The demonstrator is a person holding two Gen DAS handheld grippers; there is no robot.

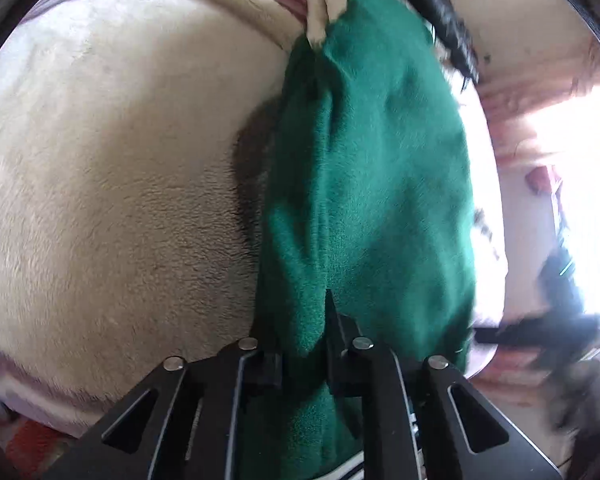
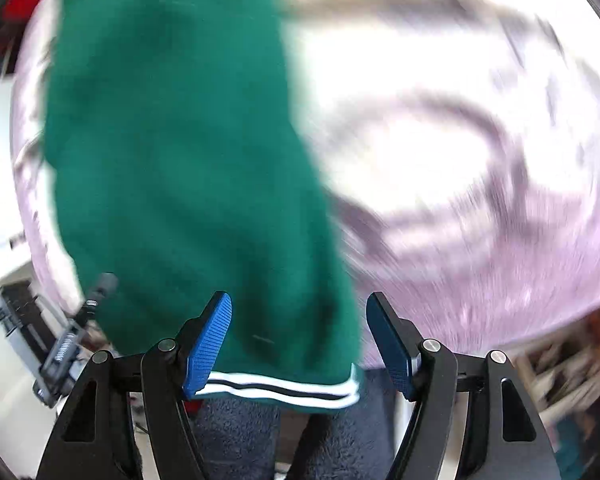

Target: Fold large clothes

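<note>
Green fleece garment (image 1: 364,184): bunched, clamped in left gripper (image 1: 312,336), hanging beside cream blanket (image 1: 120,168); striped hem (image 2: 284,390) between right gripper (image 2: 299,340) pads, jaws apart, untouched

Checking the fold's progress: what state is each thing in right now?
Green garment: hanging bunched above the cream blanket, striped hem at its lower end.
Left claw: shut on the green garment.
Right claw: open, hem between its blue pads, not pinched.
Cream blanket: spread flat.
</note>
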